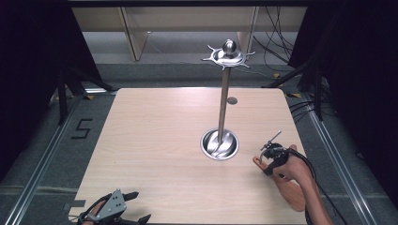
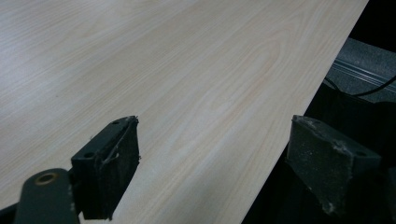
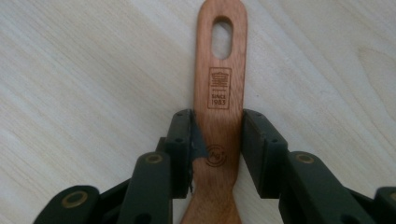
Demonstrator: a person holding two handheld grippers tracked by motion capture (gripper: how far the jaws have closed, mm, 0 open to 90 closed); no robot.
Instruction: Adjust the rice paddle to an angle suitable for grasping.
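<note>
Wooden spatula (image 3: 219,107) lies flat on the table (image 1: 155,140), to the right of the steel stand (image 1: 219,143). I see my right gripper (image 3: 218,140) pinching its handle (jaws on both edges). My left gripper (image 2: 210,158) is spread wide, far left of the stand.

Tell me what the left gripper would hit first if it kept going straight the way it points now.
Probably nothing. The left gripper, jaws open, points along the bare wooden table near its edge. In the high view the metal stand sits well off to the side, though depth is hard to judge.
</note>
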